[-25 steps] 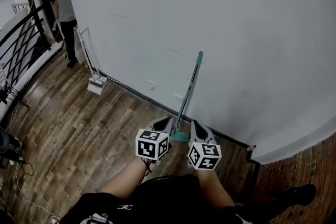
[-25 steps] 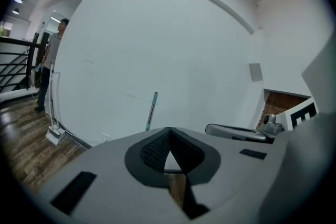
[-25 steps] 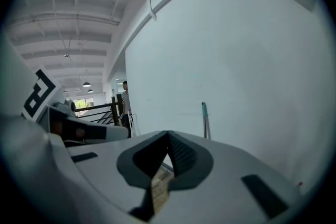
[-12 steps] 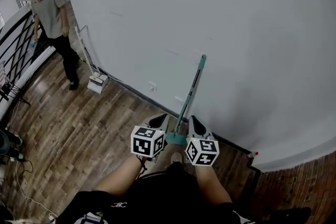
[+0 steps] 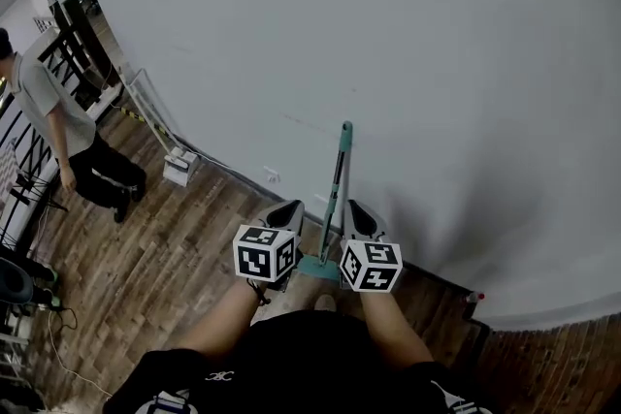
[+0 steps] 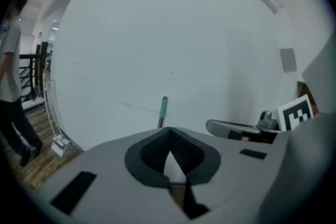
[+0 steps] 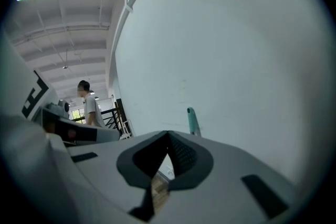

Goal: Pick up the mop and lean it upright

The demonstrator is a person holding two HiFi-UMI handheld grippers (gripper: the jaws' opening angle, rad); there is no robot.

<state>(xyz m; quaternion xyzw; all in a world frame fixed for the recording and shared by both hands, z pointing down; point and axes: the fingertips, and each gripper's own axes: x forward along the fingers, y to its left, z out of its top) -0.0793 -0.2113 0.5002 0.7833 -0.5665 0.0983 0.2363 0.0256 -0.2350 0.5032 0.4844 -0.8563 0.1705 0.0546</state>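
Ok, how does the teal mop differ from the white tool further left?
The teal mop has a dark shaft with teal grip and head; the white tool is all white. The teal mop stands between the left tongs and right tongs; the white tool stands further left. Both lean on the wall, heads on the floor.

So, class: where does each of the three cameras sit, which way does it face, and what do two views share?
Head view: on the person's head, looking steeply down; shows both forearms, left claw, right claw, mop leaning on the white wall.
Left gripper view: on the left claw, facing the wall past its shut jaws.
Right gripper view: on the right claw, facing the wall likewise.
Shared: all three show the mop's teal handle.
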